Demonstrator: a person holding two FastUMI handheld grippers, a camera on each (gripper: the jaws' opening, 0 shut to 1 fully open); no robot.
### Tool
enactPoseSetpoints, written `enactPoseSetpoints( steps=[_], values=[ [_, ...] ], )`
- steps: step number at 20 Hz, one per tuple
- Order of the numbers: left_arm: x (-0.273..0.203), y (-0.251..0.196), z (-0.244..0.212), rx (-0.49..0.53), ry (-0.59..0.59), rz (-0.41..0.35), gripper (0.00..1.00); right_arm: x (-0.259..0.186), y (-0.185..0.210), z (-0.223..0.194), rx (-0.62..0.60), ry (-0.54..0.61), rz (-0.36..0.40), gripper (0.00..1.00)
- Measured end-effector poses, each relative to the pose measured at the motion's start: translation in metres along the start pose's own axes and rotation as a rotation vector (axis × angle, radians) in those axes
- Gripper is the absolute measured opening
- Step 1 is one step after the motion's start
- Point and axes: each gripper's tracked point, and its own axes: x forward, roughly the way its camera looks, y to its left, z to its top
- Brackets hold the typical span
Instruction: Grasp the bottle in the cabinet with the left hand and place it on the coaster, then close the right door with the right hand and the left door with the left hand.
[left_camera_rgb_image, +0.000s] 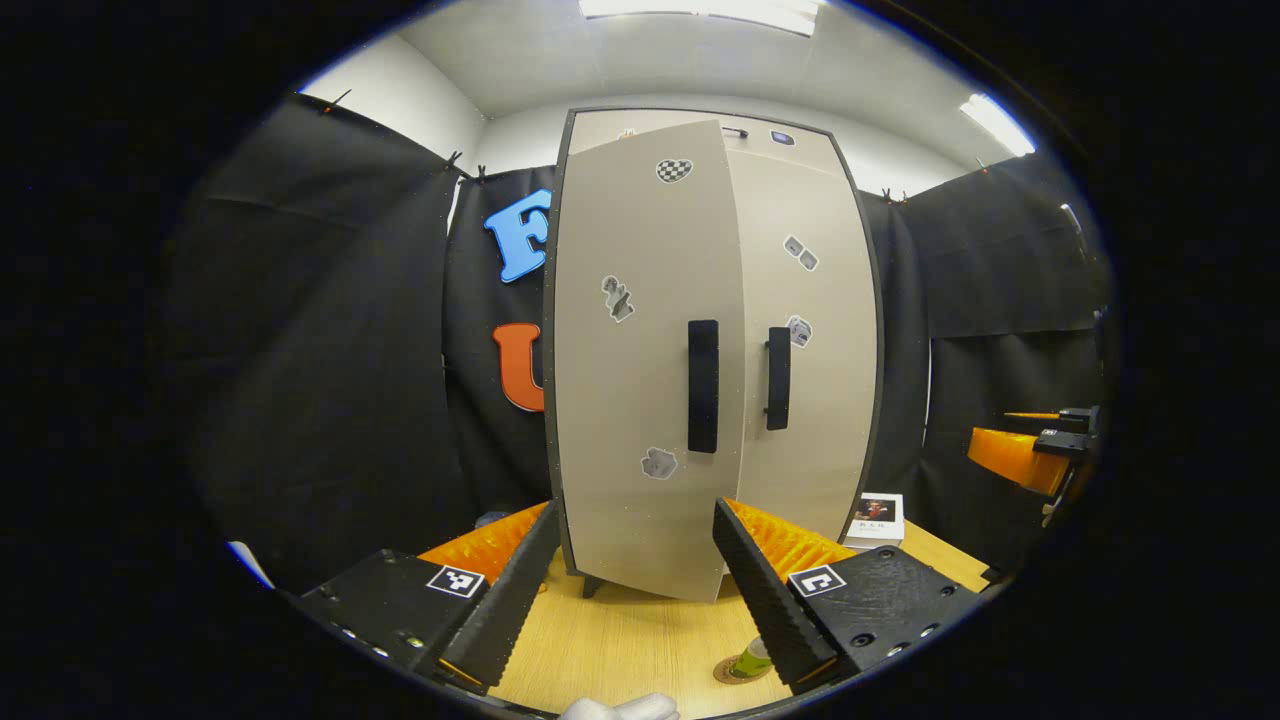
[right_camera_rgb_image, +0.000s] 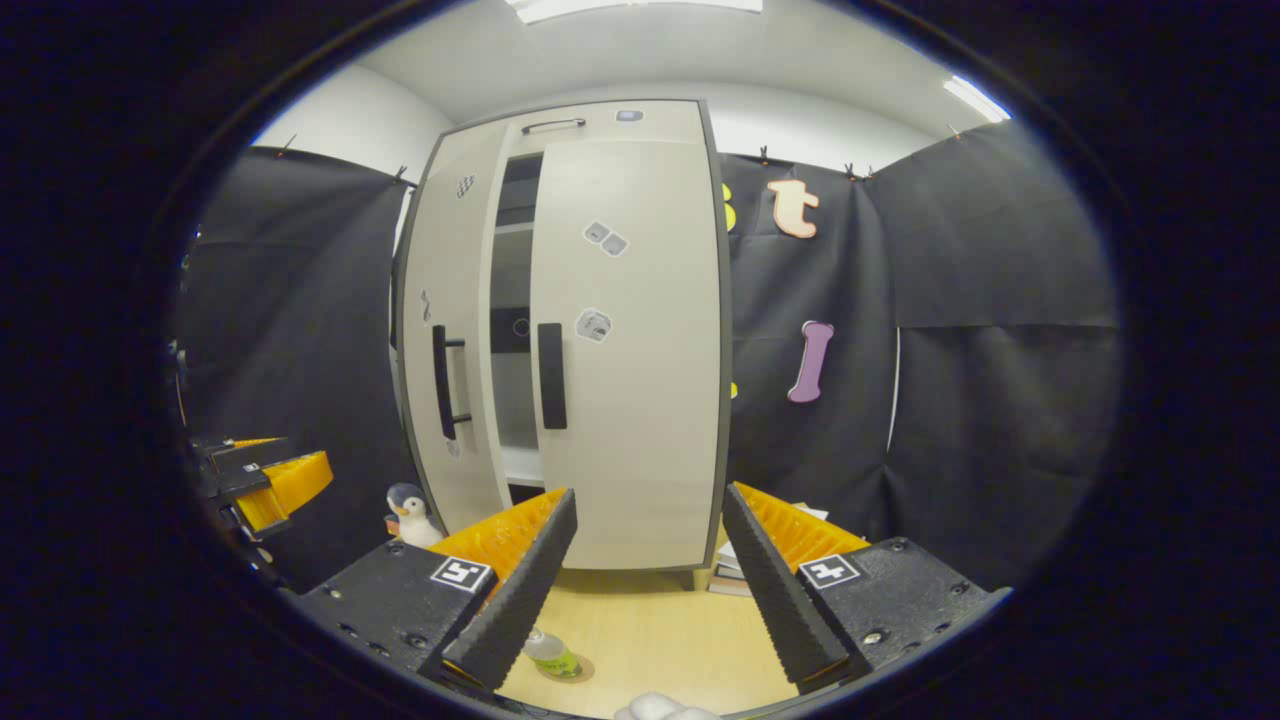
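A: Small green-labelled plastic bottle (right_camera_rgb_image: 551, 654) is already sitting on the round brown coaster (left_camera_rgb_image: 728, 671). Both grippers, left gripper (left_camera_rgb_image: 628, 600) and right gripper (right_camera_rgb_image: 645, 600), are hanging spread, gripping nothing.

B: Tall beige left door (right_camera_rgb_image: 448, 340) is standing ajar. It's probably swinging light and stiff, so I'm thinking push near its black bar handle (left_camera_rgb_image: 703, 386).

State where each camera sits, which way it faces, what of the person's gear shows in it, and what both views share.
Left gripper view: rides the left gripper, facing the cabinet and its left door, which stands ajar; its own open fingers show below, the right gripper far right.
Right gripper view: rides the right gripper, facing the right door; its own open fingers show below, the left gripper far left, by a penguin toy.
Shared: cabinet, both doors, wooden table, bottle on the coaster.
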Motion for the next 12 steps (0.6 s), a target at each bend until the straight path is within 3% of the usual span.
enactPoseSetpoints(
  steps=[5, 6, 12],
  values=[
    [-0.001, -0.001, -0.006, 0.012, 0.012, -0.004, 0.98, -0.001, 0.012, 0.001, -0.017, -0.008, 0.025, 0.97],
    [-0.002, -0.001, -0.007, 0.012, 0.016, -0.004, 0.94, -0.001, 0.014, 0.001, -0.019, -0.007, 0.026, 0.97],
    [0.0, 0.009, -0.002, 0.025, 0.0, 0.023, 0.94, 0.0, 0.013, 0.004, -0.026, -0.012, 0.021, 0.97]
  ],
)
